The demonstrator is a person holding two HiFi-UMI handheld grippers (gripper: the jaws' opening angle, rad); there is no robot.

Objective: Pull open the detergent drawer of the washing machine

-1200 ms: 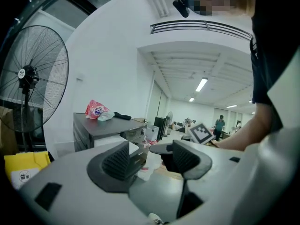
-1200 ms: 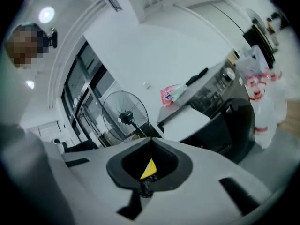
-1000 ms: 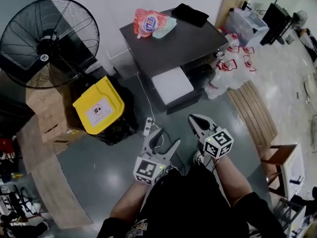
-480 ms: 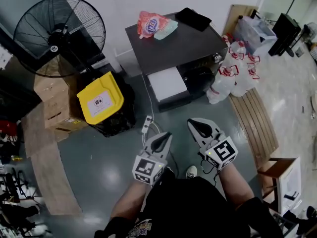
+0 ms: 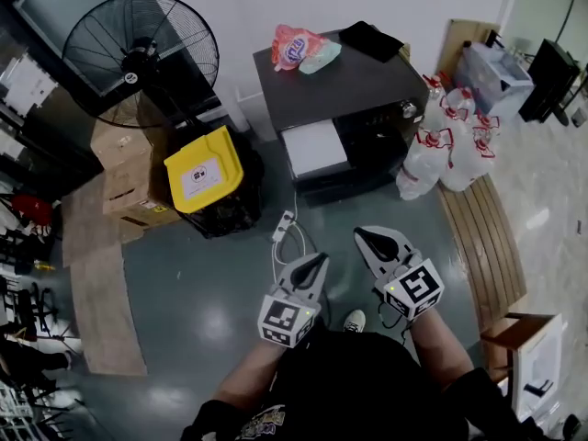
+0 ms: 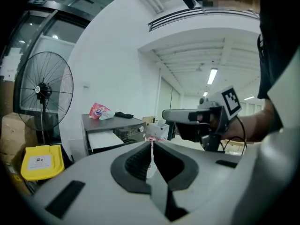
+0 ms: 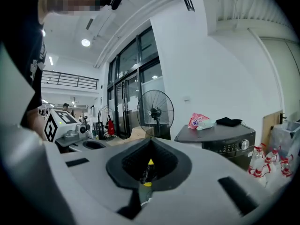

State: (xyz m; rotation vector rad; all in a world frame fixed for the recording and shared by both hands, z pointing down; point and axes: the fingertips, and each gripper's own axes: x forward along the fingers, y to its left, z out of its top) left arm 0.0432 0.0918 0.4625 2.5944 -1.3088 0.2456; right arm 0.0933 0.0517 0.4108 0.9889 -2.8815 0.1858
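Head view shows the left hand-held gripper (image 5: 318, 261) now shut on nothing after gaping a second ago, like the shut, empty right hand-held gripper (image 5: 361, 235), so the washing machine (image 5: 354, 85) (white slab (image 5: 313, 148), perhaps its drawer, at the front-left corner) waits unreached, well ahead across the floor.

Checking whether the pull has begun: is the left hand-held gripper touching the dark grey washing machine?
Apart. The head view shows grey floor between the left hand-held gripper and the dark grey washing machine.
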